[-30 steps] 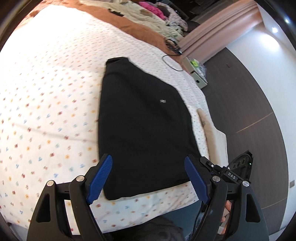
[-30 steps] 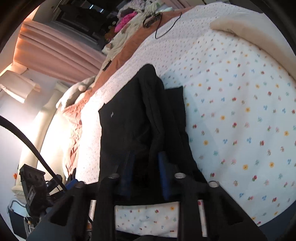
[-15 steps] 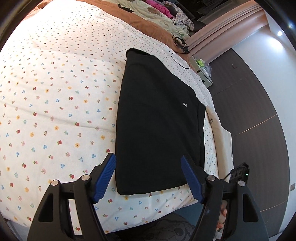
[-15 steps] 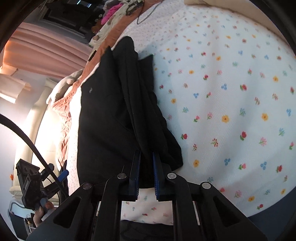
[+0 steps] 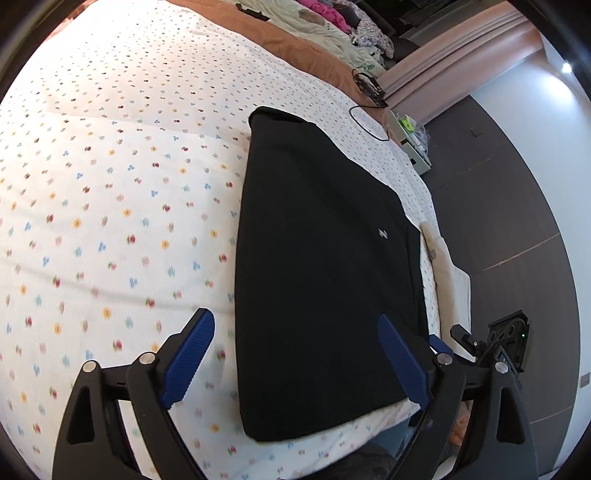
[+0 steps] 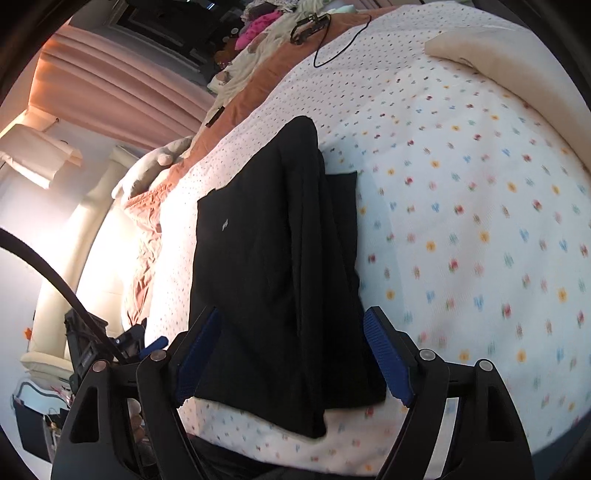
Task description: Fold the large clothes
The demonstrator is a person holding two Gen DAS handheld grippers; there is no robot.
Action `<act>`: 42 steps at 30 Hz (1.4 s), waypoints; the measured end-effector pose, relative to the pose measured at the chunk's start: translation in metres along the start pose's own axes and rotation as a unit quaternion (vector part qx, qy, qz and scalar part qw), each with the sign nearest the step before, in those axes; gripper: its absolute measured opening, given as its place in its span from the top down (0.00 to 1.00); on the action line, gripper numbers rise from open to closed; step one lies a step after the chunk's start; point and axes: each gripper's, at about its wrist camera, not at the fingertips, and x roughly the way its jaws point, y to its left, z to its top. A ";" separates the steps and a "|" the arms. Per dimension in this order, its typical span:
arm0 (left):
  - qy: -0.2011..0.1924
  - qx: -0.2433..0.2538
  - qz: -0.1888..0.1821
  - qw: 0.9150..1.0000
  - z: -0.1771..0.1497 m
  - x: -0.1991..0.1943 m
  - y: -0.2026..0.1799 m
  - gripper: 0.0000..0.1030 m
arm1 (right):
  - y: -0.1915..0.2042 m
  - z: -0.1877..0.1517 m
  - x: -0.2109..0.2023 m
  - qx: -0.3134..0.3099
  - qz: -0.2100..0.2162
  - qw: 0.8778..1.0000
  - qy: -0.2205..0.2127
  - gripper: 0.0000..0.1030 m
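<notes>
A large black garment (image 5: 317, 266) lies folded lengthwise on the flower-print bedsheet (image 5: 110, 184), with a small white logo on it. In the right wrist view the garment (image 6: 273, 266) shows a raised fold along its right side. My left gripper (image 5: 295, 363) is open and empty, hovering above the garment's near end. My right gripper (image 6: 293, 358) is open, its blue pads on either side of the garment's near edge, holding nothing.
A brown blanket (image 5: 295, 40) with a pile of clothes (image 5: 332, 18) lies at the far end of the bed. A black cable (image 5: 369, 122) lies on the sheet. A cream pillow (image 6: 498, 62) sits at the bed's edge. Dark floor (image 5: 517, 221) borders the bed.
My right gripper was shut on the garment's fold and has opened, letting it go. My left gripper stayed open and shifted over the near end.
</notes>
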 end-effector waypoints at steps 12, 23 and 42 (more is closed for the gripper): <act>0.021 -0.003 -0.003 1.000 0.051 0.057 0.017 0.11 | -0.021 0.064 0.077 -0.003 0.025 0.998 0.055 0.24; 0.028 0.007 -0.014 0.999 0.084 0.094 0.020 0.43 | -0.031 0.087 0.124 0.003 0.081 0.993 0.089 0.24; 0.034 0.074 0.008 0.997 0.093 0.101 -0.009 0.43 | -0.033 0.102 0.148 0.019 0.068 0.992 0.104 0.23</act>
